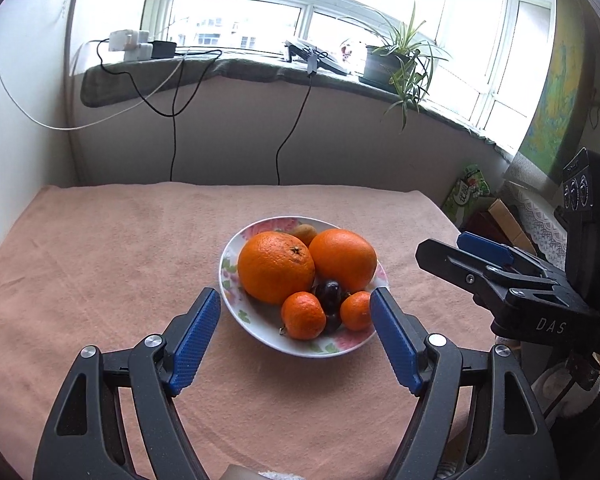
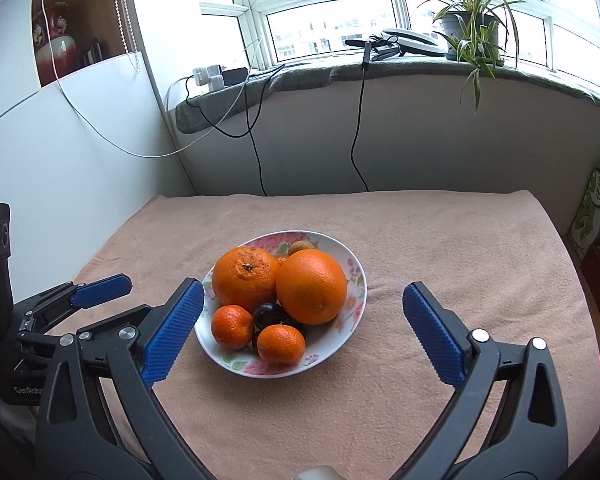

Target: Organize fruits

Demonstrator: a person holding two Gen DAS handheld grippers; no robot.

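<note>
Fruit all sits piled in the plate (image 2: 354, 268) mid-table, dead ahead of both grippers – left gripper (image 1: 296, 300) nearer, w/ jaws agape & empty, right gripper (image 2: 304, 300) likewise (spread wider).

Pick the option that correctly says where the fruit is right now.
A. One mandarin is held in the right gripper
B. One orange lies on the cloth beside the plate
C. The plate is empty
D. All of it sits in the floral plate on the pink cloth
D: the two large oranges, the small mandarins, the dark fruit and the brownish one at the back all lie in the floral plate, and both grippers are empty.
</note>
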